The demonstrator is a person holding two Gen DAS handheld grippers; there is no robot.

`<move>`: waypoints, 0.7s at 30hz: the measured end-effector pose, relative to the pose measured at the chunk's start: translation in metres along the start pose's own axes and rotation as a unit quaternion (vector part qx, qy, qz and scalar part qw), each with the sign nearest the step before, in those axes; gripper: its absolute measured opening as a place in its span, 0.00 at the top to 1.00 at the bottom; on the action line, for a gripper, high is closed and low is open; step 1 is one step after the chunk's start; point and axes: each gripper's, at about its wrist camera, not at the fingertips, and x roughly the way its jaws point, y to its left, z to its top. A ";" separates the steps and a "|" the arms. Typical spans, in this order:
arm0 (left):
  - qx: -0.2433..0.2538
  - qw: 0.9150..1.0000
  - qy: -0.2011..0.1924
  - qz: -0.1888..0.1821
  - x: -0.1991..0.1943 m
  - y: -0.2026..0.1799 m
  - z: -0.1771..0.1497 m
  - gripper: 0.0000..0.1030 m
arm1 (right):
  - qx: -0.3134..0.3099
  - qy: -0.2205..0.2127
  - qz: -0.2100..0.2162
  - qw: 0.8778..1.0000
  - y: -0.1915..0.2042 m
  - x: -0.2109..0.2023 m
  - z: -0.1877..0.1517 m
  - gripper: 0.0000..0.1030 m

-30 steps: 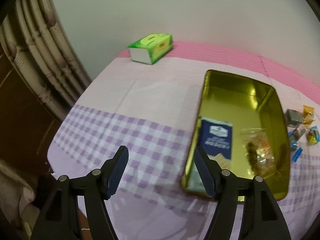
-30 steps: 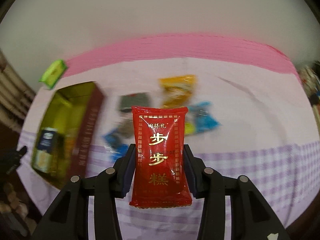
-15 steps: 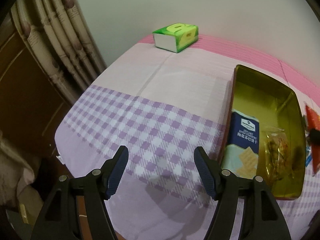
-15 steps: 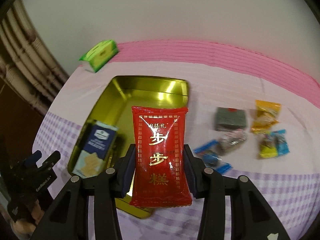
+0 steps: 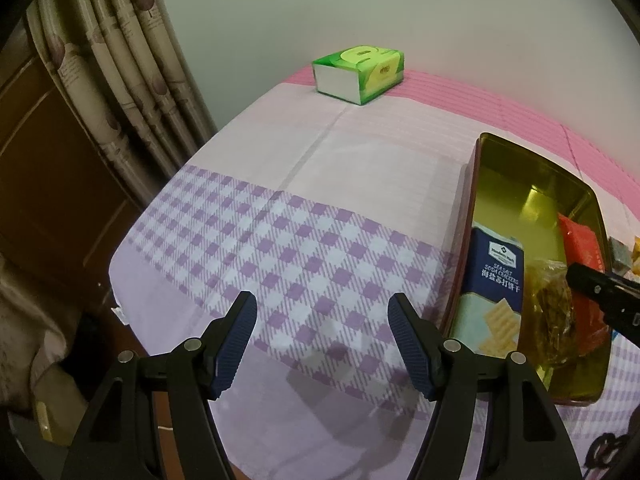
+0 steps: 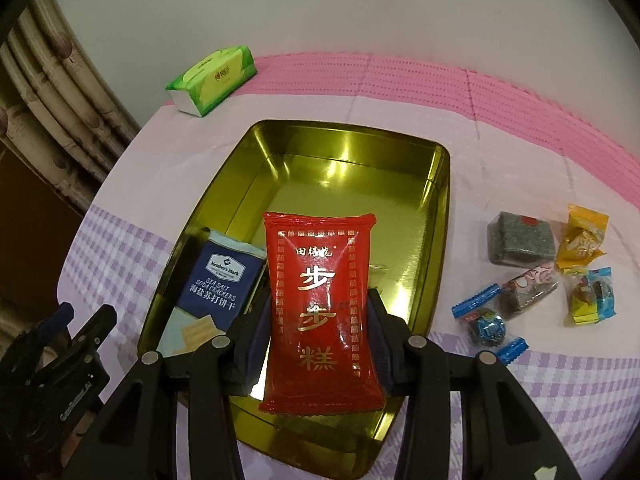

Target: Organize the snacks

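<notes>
My right gripper [image 6: 320,340] is shut on a red snack packet [image 6: 320,304] with gold lettering, held flat above the near half of the gold tin tray [image 6: 344,136]. Inside the tray lie a blue cracker pack [image 6: 216,280] and a clear bag of brownish snacks [image 5: 554,304], which the red packet mostly hides in the right wrist view. Seen from the left wrist, the red packet [image 5: 582,240] hangs over the tray [image 5: 532,160]. My left gripper [image 5: 322,340] stands open and empty over the purple checked cloth, left of the tray.
Several small wrapped snacks lie right of the tray: a grey block [image 6: 520,240], an orange packet [image 6: 582,236], a blue-yellow one [image 6: 592,296], a blue candy [image 6: 486,328]. A green tissue box [image 5: 358,72] stands at the back. Curtains [image 5: 120,80] hang past the table's left edge.
My right gripper carried the red packet leftward from above the loose snacks to over the tray. The left gripper drifted left, away from the tray, staying open.
</notes>
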 end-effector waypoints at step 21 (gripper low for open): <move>0.000 1.000 0.004 -0.010 0.001 -0.002 -0.001 0.33 | 0.023 0.024 0.012 0.999 0.008 0.009 -0.014 0.56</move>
